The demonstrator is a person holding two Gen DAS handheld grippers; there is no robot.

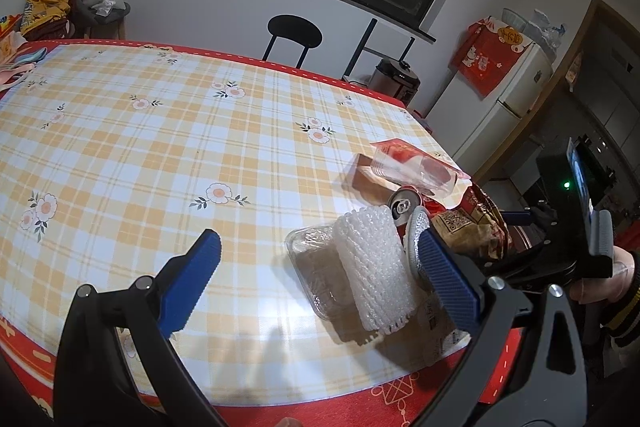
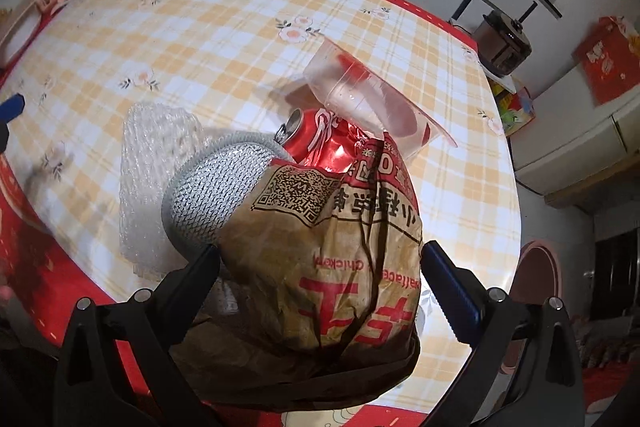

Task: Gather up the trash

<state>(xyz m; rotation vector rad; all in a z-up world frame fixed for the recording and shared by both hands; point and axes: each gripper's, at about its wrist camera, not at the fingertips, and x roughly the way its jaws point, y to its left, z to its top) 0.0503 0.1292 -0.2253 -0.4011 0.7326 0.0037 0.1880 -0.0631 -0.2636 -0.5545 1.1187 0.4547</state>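
The left gripper [image 1: 320, 267] hangs wide open over the checked tablecloth [image 1: 160, 147]. The right gripper [image 2: 320, 263] clasps a crumpled brown paper bag [image 2: 328, 267] at the table's near edge, beside a red drink can [image 2: 324, 143].

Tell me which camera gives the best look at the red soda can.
The right wrist view. There the red soda can shows its crumpled side and top, wedged between the paper bag and the clear cup. The left wrist view shows little more than its opened top behind the foam netting.

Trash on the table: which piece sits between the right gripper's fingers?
The brown paper bag; the red can, foam net and clear cup lie beyond the fingers.
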